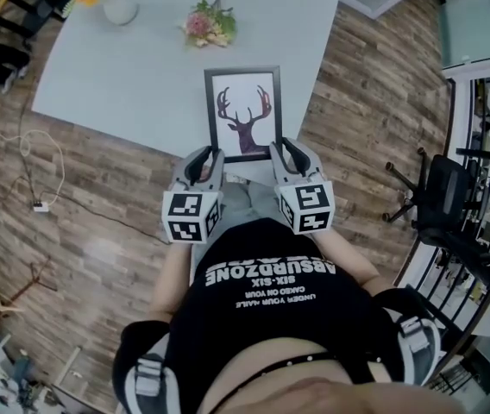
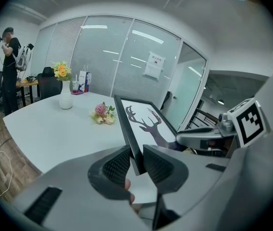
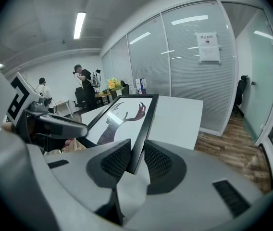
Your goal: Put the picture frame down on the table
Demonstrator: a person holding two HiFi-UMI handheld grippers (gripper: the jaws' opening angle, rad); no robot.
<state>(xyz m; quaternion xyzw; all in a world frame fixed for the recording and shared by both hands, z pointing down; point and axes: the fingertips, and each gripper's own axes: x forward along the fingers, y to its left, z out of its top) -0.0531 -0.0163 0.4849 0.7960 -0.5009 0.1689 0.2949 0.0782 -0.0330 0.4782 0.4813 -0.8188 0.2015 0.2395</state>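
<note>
Over the near edge of the pale grey counter (image 1: 133, 76), a black picture frame (image 1: 243, 113) with a dark stag's head on white is held by both grippers at its near corners. The left gripper (image 1: 205, 166) is clamped on the frame's left edge; the left gripper view shows the thin black edge pinched between the two ribbed pads (image 2: 117, 164). The right gripper (image 1: 287, 156) is clamped on the right edge in the same way, with the edge running up between its pads (image 3: 157, 160). The frame is tilted, with the print facing up towards the person. Its near end reaches past the counter's edge, and whether its far end touches the counter cannot be told.

Farther along the counter lies a small posy of pink flowers (image 1: 209, 24), well apart from the frame, and beyond that stands a white vase of yellow flowers (image 1: 119, 8). A black office chair (image 1: 446, 203) stands on the wooden floor (image 1: 361, 102) to the right.
</note>
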